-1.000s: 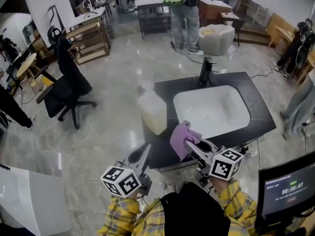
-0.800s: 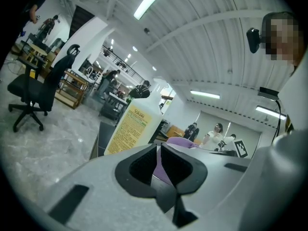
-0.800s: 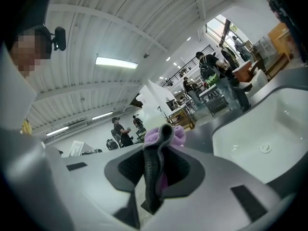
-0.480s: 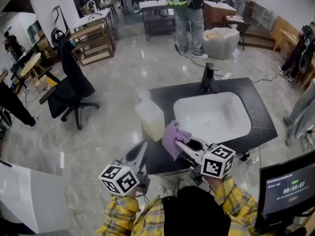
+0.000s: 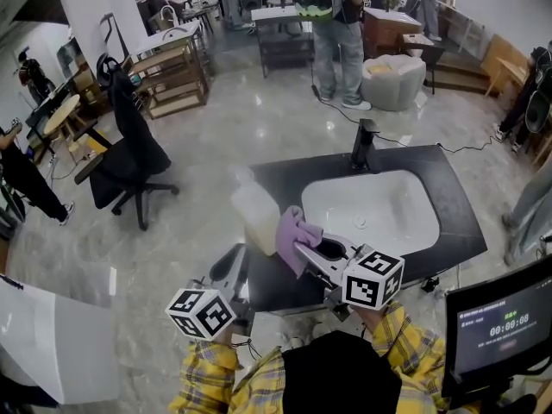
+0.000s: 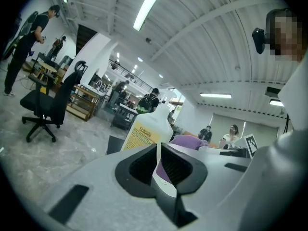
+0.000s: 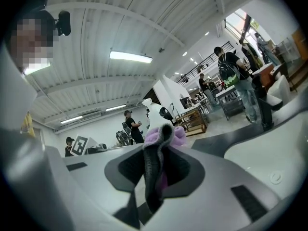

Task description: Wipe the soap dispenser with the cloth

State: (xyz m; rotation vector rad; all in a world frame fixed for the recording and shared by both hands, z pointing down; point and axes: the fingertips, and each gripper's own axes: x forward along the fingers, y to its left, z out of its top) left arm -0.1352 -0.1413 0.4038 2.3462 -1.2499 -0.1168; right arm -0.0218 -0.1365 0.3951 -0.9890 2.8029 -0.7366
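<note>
Fingers point(image 5: 312, 258) of the right gripper point(image 5: 301, 249) are clamped on the purple cloth point(image 5: 293, 231) in the head view. It's bunched out front so it can rub. The cloth's right by the dispenser point(image 5: 257, 212), touching or not I can't tell. The dispenser stands on the counter point(image 5: 448, 169), left of the sink point(image 5: 379, 205). The left gripper point(image 5: 239, 257) sits low nearby.

Left gripper view: jaws pinched together on nothing, dispenser dead ahead. My guess, it's there to steady the dispenser.

Right gripper view: cloth wedged between the pads, dispenser's top peeking up behind.

place: workshop hall | cues: workbenches point(image 5: 168, 67), office chair point(image 5: 129, 158), strip lights point(image 6: 149, 6)
</note>
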